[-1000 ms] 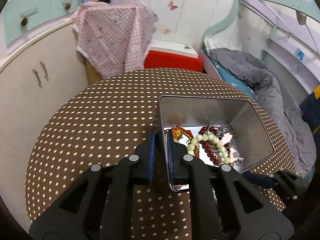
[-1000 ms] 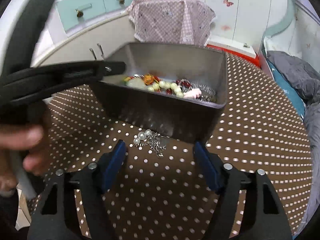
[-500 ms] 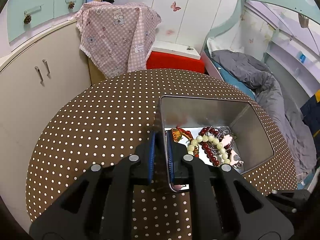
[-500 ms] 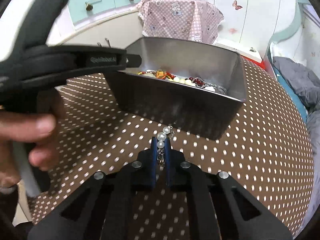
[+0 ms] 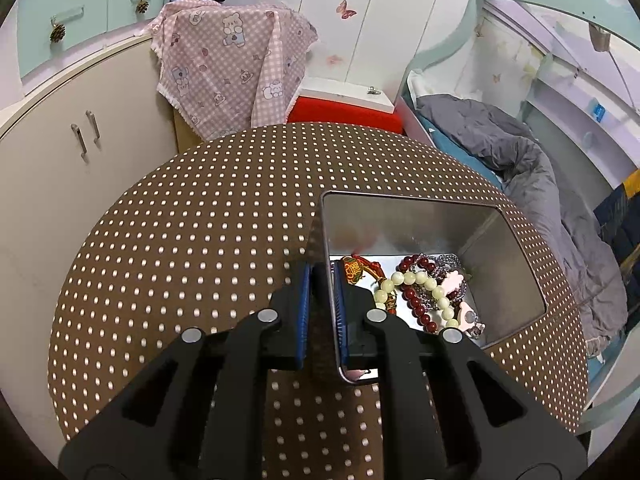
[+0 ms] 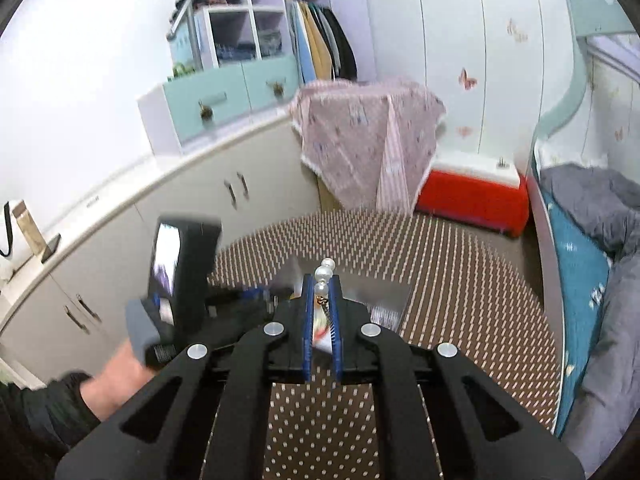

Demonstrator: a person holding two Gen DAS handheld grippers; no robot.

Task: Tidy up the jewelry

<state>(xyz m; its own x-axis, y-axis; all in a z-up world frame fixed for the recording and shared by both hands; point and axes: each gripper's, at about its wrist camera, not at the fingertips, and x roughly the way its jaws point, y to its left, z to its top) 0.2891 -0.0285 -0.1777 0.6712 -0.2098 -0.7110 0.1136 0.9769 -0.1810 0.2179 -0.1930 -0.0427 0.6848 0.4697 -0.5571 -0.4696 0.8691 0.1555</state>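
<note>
The right tool [image 6: 321,286] is clamped on a small pearl-and-chain trinket [image 6: 323,272], light, limp and slippery, so a grip on the chain beside the beads looks safest. The left tool [image 5: 320,280] pinches the thin near wall of the rigid, shiny metal tin [image 5: 408,224] on the brown polka-dot table [image 5: 200,240], the other beaded bracelets [image 5: 420,292] lying loose inside.

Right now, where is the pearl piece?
In the right wrist view, the pearl piece is pinched at the right tool's tips, lifted above the metal tin on the dotted table.
</note>
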